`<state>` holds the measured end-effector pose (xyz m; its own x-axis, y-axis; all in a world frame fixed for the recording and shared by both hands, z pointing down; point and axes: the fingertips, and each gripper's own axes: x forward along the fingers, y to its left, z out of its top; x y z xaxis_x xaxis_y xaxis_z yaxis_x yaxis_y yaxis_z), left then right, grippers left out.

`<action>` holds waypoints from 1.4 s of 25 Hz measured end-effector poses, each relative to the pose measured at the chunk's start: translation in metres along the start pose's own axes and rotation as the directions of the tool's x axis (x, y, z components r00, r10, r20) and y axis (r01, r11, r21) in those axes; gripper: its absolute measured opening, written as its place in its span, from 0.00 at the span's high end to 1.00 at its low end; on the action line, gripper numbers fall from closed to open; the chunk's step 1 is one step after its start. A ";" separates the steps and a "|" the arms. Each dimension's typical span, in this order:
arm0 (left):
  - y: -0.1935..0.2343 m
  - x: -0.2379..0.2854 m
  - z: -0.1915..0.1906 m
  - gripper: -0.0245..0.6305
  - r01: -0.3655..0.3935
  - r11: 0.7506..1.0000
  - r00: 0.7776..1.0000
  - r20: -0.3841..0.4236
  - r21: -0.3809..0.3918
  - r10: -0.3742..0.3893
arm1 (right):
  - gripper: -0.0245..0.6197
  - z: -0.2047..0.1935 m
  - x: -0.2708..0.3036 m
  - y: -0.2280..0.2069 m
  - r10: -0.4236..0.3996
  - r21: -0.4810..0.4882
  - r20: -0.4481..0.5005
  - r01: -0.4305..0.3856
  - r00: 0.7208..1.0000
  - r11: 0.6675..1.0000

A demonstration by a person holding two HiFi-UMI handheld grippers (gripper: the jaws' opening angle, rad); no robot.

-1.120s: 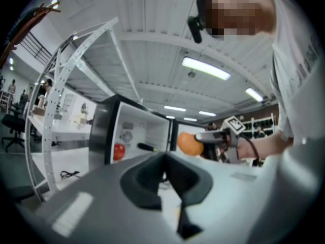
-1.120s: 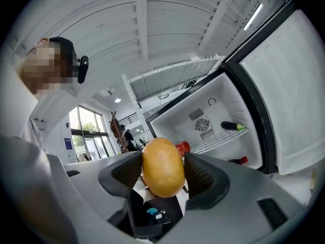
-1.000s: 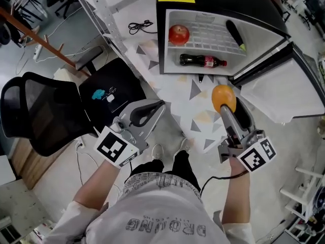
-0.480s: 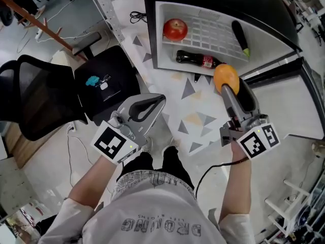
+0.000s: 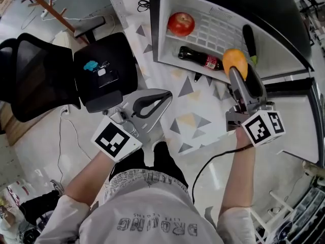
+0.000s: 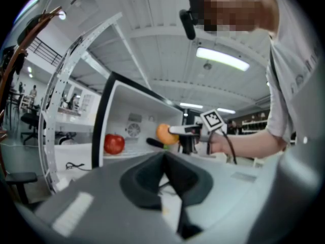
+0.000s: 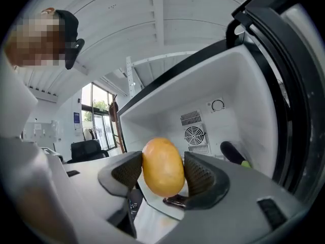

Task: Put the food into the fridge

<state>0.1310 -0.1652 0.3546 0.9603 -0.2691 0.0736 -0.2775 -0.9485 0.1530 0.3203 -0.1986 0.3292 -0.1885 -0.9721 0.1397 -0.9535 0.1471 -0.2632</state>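
A small black fridge (image 5: 167,47) stands open on the floor, white inside. On its wire shelf lie a red apple (image 5: 181,23), a cola bottle (image 5: 199,58) and a dark long vegetable (image 5: 249,38). My right gripper (image 5: 236,69) is shut on an orange-yellow fruit (image 5: 234,61) at the front edge of the fridge opening. In the right gripper view the fruit (image 7: 163,166) sits between both pads, with the fridge's back wall (image 7: 203,121) behind it. My left gripper (image 5: 163,97) hangs shut and empty above the floor, short of the fridge; its closed jaws (image 6: 163,159) point at the apple (image 6: 114,144).
The fridge door (image 5: 292,78) stands open at the right. A black office chair (image 5: 35,80) is at the left, with a black seat (image 5: 104,78) that carries a teal item. A black cable (image 5: 144,5) lies by a metal frame leg. The person's feet are between the grippers.
My right gripper has carried the fruit forward, from over the floor to the fridge's opening beside the bottle. The left gripper has stayed shut and moved little.
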 end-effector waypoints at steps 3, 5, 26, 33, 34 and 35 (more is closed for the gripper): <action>0.004 0.002 -0.002 0.95 -0.027 1.000 1.000 -0.001 -0.004 0.027 | 0.56 0.002 0.013 -0.011 -0.004 -0.021 -0.008 0.004 1.000 1.000; 0.005 0.003 -0.002 0.95 -0.043 0.999 0.999 0.004 -0.002 0.043 | 0.56 0.002 0.020 -0.017 -0.001 -0.037 -0.016 0.000 1.000 0.999; 0.029 0.014 -0.020 0.95 -0.131 0.990 0.991 0.030 -0.052 0.133 | 0.56 0.000 0.090 -0.068 -0.055 -0.253 -0.080 0.033 0.995 0.967; 0.042 0.010 -0.024 0.95 -0.156 0.986 0.987 0.029 -0.058 0.158 | 0.56 -0.009 0.109 -0.081 -0.078 -0.296 -0.117 0.040 0.990 0.954; 0.042 0.010 -0.025 0.95 -0.159 0.985 0.987 0.028 -0.061 0.160 | 0.56 -0.010 0.111 -0.082 -0.081 -0.303 -0.122 0.041 0.989 0.952; 0.043 0.009 -0.027 0.95 -0.161 0.985 0.986 0.026 -0.063 0.163 | 0.56 -0.011 0.113 -0.083 -0.085 -0.310 -0.128 0.042 0.988 0.950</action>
<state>0.1269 -0.2037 0.3885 0.9027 -0.4243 0.0719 -0.4298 -0.8803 0.2011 0.3751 -0.3185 0.3777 -0.1353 -0.9496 0.2827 -0.9864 0.1560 0.0519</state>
